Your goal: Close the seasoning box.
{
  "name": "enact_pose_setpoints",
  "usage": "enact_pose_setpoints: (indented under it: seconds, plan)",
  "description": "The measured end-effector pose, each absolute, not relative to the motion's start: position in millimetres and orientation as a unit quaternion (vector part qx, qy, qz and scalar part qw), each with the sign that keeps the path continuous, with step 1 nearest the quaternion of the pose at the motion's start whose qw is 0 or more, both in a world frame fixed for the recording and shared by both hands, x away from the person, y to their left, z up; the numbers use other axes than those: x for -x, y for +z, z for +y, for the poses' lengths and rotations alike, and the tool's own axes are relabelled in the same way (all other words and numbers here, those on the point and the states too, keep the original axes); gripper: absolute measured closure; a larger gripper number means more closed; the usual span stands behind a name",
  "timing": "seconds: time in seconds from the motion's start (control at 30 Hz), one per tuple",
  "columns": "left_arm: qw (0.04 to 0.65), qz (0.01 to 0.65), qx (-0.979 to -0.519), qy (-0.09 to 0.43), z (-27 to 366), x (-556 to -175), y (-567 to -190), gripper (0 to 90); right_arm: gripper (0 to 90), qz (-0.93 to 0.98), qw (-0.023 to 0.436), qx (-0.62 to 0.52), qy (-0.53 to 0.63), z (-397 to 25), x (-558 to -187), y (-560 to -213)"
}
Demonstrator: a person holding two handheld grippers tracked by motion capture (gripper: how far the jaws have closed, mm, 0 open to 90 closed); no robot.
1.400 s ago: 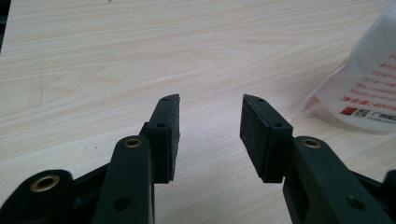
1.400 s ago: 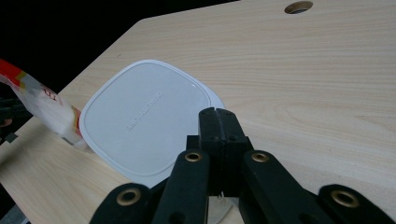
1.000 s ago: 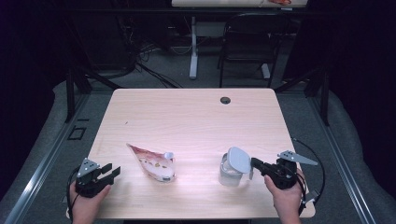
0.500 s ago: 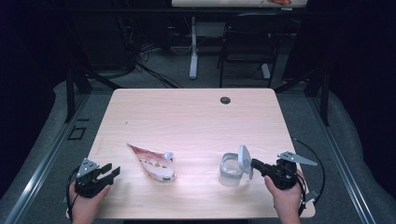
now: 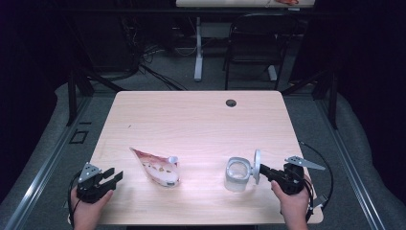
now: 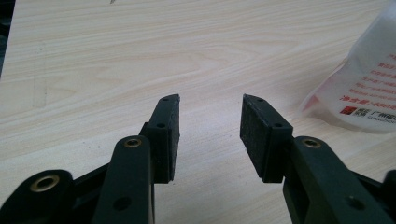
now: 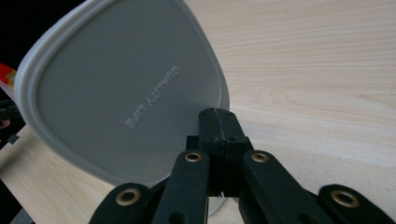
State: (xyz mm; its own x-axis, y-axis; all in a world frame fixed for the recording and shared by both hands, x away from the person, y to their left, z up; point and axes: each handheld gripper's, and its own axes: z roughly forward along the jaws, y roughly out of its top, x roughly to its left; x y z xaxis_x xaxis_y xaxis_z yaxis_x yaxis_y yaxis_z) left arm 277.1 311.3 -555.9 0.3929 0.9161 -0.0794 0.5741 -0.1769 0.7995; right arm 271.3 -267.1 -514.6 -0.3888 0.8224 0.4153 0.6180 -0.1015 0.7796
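The right gripper (image 5: 261, 171), clamped on the grey rounded plastic lid (image 5: 257, 166), has tipped it upright at the clear container's (image 5: 238, 173) three o'clock. The container now stands open. The left gripper (image 5: 115, 176) waits half-open and empty at the printed plastic pouch's (image 5: 157, 167) nine o'clock.

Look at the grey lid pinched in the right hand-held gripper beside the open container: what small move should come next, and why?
Probably carry the lid aside and lay it flat on the bare table. The right hand-held gripper is shut on its edge and holds it upright beside the open container, so it is already off. The left hand-held gripper waits open short of the pouch.
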Motion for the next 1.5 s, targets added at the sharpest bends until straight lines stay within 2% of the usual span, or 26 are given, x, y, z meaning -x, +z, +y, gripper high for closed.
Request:
enact_pose_setpoints:
  seconds: [0.37,0.57,1.0,1.5]
  plan:
    - [0.395,0.507,-0.735,0.217,312,-277,-556,58.1,90.0,0.653,0.092,-0.554,0.509,-274,-272,-520]
    - [0.395,0.507,-0.735,0.216,311,-276,-556,58.0,87.4,0.669,0.118,-0.552,0.483,-278,-266,-522]
    - [0.397,0.501,-0.739,0.214,310,-280,-554,60.5,73.6,0.706,0.168,-0.530,0.438,-277,-245,-526]
    - [0.397,0.498,-0.739,0.217,306,-283,-555,59.4,80.8,0.747,0.173,-0.504,0.398,-254,-245,-532]
